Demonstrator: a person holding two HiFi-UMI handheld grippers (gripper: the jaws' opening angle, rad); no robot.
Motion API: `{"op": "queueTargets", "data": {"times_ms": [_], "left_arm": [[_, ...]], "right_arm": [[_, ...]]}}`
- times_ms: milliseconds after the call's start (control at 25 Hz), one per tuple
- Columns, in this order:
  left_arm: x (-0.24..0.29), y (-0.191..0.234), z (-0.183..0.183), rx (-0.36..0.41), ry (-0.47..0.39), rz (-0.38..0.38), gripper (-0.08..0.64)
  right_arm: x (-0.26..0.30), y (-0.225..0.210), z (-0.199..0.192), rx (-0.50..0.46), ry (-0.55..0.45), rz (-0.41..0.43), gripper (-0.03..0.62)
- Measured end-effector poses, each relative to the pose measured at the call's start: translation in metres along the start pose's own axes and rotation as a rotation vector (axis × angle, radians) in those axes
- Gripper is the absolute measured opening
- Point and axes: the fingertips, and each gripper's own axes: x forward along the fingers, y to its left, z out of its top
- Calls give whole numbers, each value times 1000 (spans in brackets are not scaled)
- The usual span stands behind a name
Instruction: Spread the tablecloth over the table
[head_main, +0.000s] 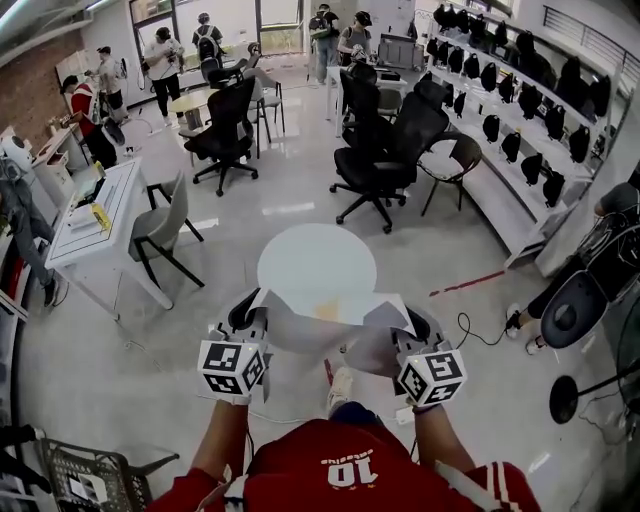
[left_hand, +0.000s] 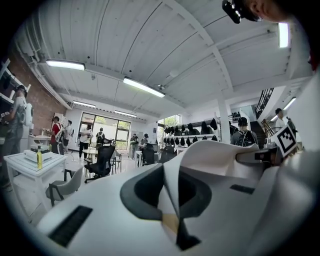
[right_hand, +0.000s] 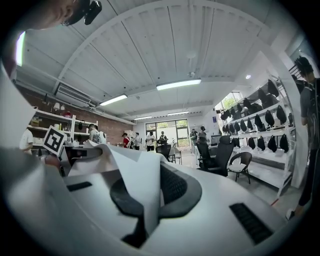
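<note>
A round white table (head_main: 316, 258) stands on the floor just ahead of me. The white tablecloth (head_main: 330, 318) hangs crumpled between my two grippers, over the table's near edge. My left gripper (head_main: 247, 312) is shut on the cloth's left corner. In the left gripper view, the cloth (left_hand: 172, 200) is pinched between the dark pads (left_hand: 142, 192). My right gripper (head_main: 415, 325) is shut on the right corner. The right gripper view shows a fold of the cloth (right_hand: 142, 190) running up out of the jaws. Both grippers point level, side by side.
Black office chairs (head_main: 378, 150) stand beyond the table. A grey chair (head_main: 160, 225) and a white desk (head_main: 95, 225) are at the left. Shelves with dark items (head_main: 520, 130) line the right wall. A cable (head_main: 470, 330) lies on the floor. Several people (head_main: 165, 60) stand at the back.
</note>
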Motion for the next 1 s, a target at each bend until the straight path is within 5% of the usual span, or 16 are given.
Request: {"op": "queueTargets", "data": {"times_ms": [1000], "left_arm": [[159,45,35,77,-23,35,10]], "right_arm": [[144,-90,37,1,-63,41,15]]}}
